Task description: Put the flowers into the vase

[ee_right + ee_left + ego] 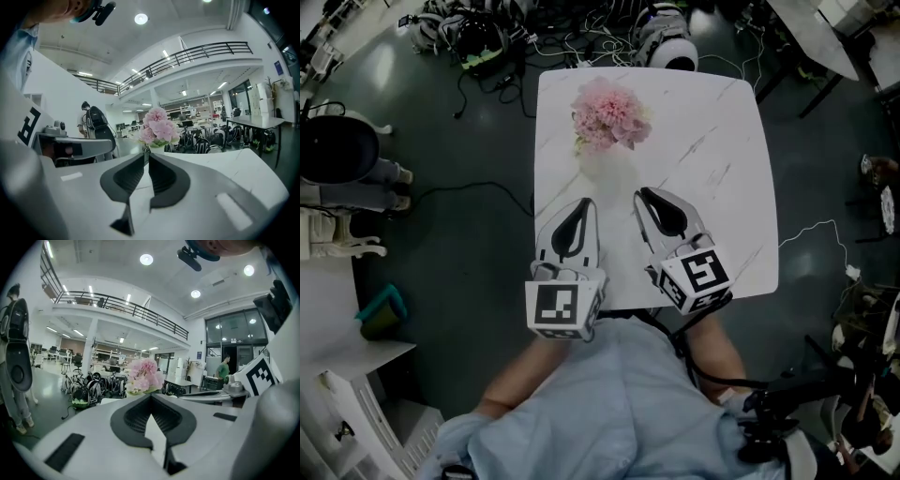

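Head view first: what could go wrong from here?

— Little, I'd judge, since the flowers (610,114) already stand in the vase (602,161) on the far half of the table (722,187), a bit left of its middle. The bunch is wide and full, and the vase under it looks small and pale, so it may be top-heavy. A gripper swung forward across the table could clip the blooms and tip the whole thing over. The vase is hard to tell from the pale tabletop, which makes such a knock easier to make.

— And the grippers themselves?

— Both hang over the table's near edge, well apart from the vase. The left gripper (589,204) has its jaws clenched tip to tip, with nothing in them. The right gripper (641,194) is closed down to a bare sliver and is just as empty. Neither one could drop a stem now.

— Count things for me.

— One bunch of pink flowers, one vase, one table, two grippers. I see no loose stems anywhere on the table, so nothing seems left to put in. Whether the stems sit deep in the vase I cannot tell, because the blooms cover its mouth. If they sit shallow, the bunch could lean out.
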### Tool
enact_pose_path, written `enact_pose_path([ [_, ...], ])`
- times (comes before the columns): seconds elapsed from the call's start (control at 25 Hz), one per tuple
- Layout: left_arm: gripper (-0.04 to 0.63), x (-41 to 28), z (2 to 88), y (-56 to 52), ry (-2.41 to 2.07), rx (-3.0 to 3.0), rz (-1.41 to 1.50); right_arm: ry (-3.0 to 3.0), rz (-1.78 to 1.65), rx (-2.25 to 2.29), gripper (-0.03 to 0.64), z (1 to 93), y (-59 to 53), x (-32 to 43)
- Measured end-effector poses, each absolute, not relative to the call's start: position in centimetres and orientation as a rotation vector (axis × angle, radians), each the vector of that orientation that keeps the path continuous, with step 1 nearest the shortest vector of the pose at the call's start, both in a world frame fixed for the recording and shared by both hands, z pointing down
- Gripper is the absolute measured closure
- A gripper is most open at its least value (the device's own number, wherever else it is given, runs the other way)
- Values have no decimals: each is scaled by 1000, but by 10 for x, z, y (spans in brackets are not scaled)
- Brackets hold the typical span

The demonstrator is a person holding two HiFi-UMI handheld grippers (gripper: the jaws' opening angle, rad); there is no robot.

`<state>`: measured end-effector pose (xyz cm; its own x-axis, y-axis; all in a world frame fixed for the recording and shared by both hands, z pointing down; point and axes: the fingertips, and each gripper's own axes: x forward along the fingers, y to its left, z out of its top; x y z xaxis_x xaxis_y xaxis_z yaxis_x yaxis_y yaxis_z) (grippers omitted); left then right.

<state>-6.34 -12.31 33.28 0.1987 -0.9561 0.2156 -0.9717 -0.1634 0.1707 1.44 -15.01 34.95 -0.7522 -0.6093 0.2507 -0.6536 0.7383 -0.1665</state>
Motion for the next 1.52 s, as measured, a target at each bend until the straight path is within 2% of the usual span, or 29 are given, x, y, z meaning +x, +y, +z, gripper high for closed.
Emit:
enact_pose_path([
  [0.12,592,-53,325,-116,-1849,2232,100,-2773,357,1028,615,339,-141,21],
  [0.52,592,-36,292,-106,-1914,2297,89,-2799,270,1084,617,314,-132,36],
  [1.52,591,-45,290,-109,-1936,2299,54,-2829,285,1025,617,313,-134,20],
])
